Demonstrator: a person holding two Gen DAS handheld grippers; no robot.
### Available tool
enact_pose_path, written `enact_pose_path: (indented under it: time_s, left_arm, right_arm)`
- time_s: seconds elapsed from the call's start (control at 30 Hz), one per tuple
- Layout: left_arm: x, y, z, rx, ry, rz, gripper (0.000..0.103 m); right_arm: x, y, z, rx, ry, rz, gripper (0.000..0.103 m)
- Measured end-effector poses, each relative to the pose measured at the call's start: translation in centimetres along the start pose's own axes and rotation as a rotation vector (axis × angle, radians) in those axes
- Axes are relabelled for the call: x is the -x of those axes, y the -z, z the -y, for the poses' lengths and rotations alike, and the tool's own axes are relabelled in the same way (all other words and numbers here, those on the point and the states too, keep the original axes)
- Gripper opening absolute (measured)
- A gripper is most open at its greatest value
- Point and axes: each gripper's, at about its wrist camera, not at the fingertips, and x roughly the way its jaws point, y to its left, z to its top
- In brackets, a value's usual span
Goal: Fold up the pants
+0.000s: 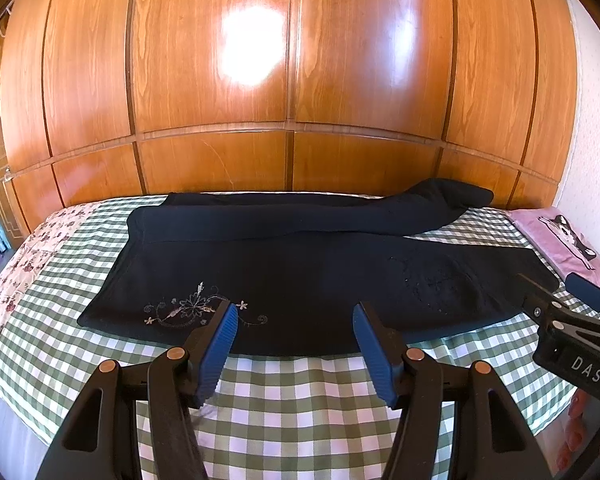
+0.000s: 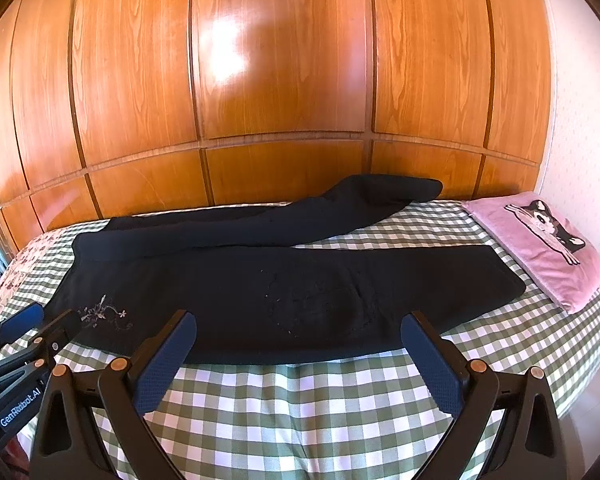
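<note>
Dark pants [image 1: 300, 280] [image 2: 284, 284] lie spread across the checked bed, waist to the left, legs running right. Pale floral embroidery [image 1: 192, 308] [image 2: 104, 314] marks the near hip. The far leg's end [image 1: 452, 196] [image 2: 392, 190] is bunched against the wardrobe. My left gripper [image 1: 296, 316] hovers open over the near edge of the pants, nothing between its blue pads. Further right, my right gripper [image 2: 300, 324] stands wide open above the near leg's edge, holding nothing. Each gripper shows in the other's view: the right gripper [image 1: 556, 292], the left gripper [image 2: 56, 316].
A green-and-white checked bedspread [image 1: 292, 392] [image 2: 300, 392] covers the bed. A pink cushion with a cartoon cat [image 1: 568, 240] [image 2: 540, 244] lies at the right end. A glossy wooden wardrobe [image 1: 292, 80] [image 2: 284, 80] stands right behind the bed. A floral sheet [image 1: 24, 264] shows at left.
</note>
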Motion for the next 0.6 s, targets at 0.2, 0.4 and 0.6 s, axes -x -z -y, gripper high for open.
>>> enact_pose_path:
  time_s: [0.2,0.4,0.6]
  left_arm:
    - [-0.13,0.07,-0.12,0.003,0.002,-0.007,0.061]
    - [-0.23,0.1,-0.11,0.004,-0.001,-0.01,0.061]
    - [-0.36,0.18,-0.15,0.005,-0.002,-0.014,0.061]
  right_arm:
    - [-0.04,0.08,0.02,-0.002,-0.003,-0.007,0.103]
    - [-0.01,0.07,-0.06,0.01,0.005,-0.021,0.103]
    - [-0.11,0.04,-0.04,0.031,0.02,-0.029,0.103]
